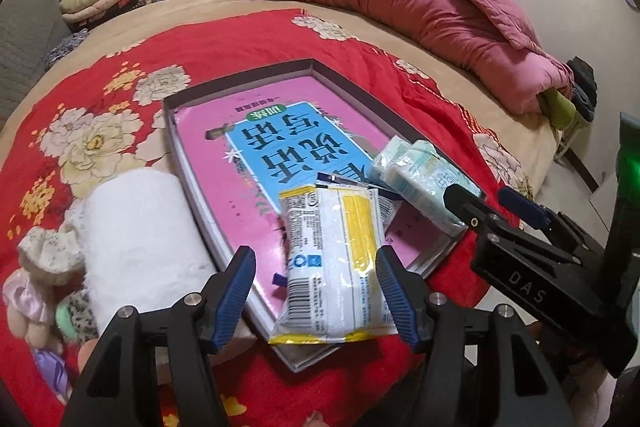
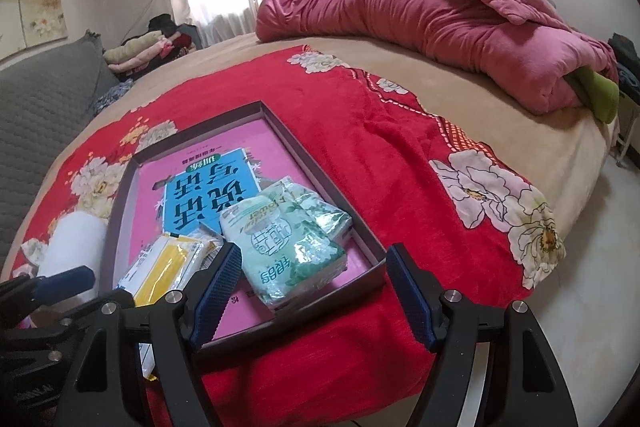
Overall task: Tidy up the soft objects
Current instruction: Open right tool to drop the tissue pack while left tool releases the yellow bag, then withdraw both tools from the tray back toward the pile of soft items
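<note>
Your left tool stands with its jaws apart around the white and yellow packet, and you can see a gap between each blue pad and the packet's sides, so nothing is clamped. That packet lies at the near end of the shallow box, over the pink book that fills the box's floor, with its near edge reaching the box's near rim. Your right tool is also spread wide and empty, hovering just above the near corner of the box, close to the pale green tissue packs that lie inside the box at its right side. You have a white rolled towel outside the box on its left, resting on the red floral blanket that covers the bed, with a small doll just beside it. A folded pink quilt sits well apart at the far side of the bed.
</note>
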The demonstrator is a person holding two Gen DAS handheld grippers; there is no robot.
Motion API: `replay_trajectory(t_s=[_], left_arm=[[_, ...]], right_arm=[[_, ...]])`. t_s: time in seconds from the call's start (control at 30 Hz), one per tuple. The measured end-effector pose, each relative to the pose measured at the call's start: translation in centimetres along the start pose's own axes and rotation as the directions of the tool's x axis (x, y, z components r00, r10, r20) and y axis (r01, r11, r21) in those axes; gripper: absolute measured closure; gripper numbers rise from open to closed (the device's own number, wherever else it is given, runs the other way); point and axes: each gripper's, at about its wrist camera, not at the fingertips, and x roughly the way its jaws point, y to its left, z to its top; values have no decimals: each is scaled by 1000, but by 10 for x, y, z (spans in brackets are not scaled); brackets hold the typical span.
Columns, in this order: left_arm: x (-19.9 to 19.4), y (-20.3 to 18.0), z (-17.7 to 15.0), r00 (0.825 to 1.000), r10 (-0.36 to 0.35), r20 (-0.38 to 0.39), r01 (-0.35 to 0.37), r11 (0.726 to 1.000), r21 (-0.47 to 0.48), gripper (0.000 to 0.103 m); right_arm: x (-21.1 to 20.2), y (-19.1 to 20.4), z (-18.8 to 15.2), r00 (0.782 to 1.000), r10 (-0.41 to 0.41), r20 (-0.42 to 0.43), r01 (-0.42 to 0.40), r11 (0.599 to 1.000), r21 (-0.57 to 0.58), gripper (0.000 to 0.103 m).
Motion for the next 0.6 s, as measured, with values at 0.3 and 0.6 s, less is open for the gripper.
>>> replay_trajectory(t_s=[0.3, 0.6], left_arm=[[-17, 4, -8, 1000, 3, 8, -2, 999, -41, 41], [-36, 13, -25, 1000, 3, 18, -2, 999, -37, 41]], right_arm=[[-5, 7, -1, 1000, -3, 12, 3, 1000, -23, 27], [-17, 17, 2, 1000, -14, 26, 15, 998, -58, 27]])
